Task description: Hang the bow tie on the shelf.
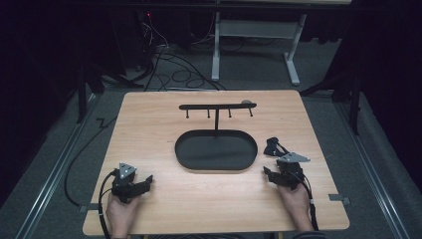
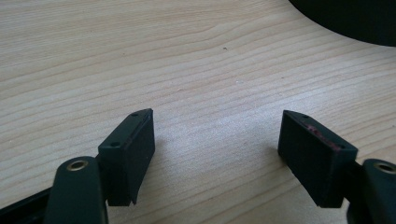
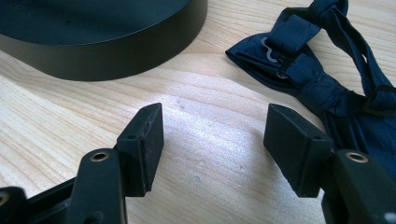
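Both the left gripper (image 2: 217, 140) and right gripper (image 3: 215, 135) gape wide, empty, beside an unlabelled navy bow tie (image 3: 322, 79).

The worktop (image 1: 149, 114) is pale wood with fine streaked grain. At the centre of the frame the oval tray (image 1: 216, 151) is matt black, as is the hook stand (image 1: 217, 106) above it. Right of the tray lies a dark navy bow tie (image 3: 299, 60), plain and faintly glossy. Each hand-held gripper, left (image 1: 148, 179) and right (image 1: 267, 172), is black with a grey top plate. The floor (image 1: 59, 144) is grey.
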Motion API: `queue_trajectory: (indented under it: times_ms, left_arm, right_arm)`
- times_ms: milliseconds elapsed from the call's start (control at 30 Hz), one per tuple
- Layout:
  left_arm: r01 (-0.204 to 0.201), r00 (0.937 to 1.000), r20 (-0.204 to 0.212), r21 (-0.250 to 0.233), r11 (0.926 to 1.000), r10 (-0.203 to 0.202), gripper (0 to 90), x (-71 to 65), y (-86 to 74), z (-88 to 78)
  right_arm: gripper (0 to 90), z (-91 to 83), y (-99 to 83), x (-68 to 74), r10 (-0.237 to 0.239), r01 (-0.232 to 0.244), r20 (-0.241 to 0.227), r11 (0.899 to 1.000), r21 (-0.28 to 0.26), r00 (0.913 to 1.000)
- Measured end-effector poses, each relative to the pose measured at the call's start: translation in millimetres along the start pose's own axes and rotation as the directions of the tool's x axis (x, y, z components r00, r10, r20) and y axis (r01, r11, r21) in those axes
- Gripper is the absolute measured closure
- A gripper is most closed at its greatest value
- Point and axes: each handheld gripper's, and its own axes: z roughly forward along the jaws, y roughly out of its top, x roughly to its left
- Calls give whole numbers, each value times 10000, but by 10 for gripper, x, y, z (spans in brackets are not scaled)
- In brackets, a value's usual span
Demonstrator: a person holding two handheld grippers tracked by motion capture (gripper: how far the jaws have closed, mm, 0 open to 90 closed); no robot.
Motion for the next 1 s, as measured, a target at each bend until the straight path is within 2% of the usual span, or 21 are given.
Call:
queue_trajectory:
  times_ms: [1000]
  left_arm:
    - [5,10000,-31,-26,10000,-5,276,-5,1,4]
  right_arm:
    - [398,-1,2,-6,-8,8,-120,10000,-14,9999]
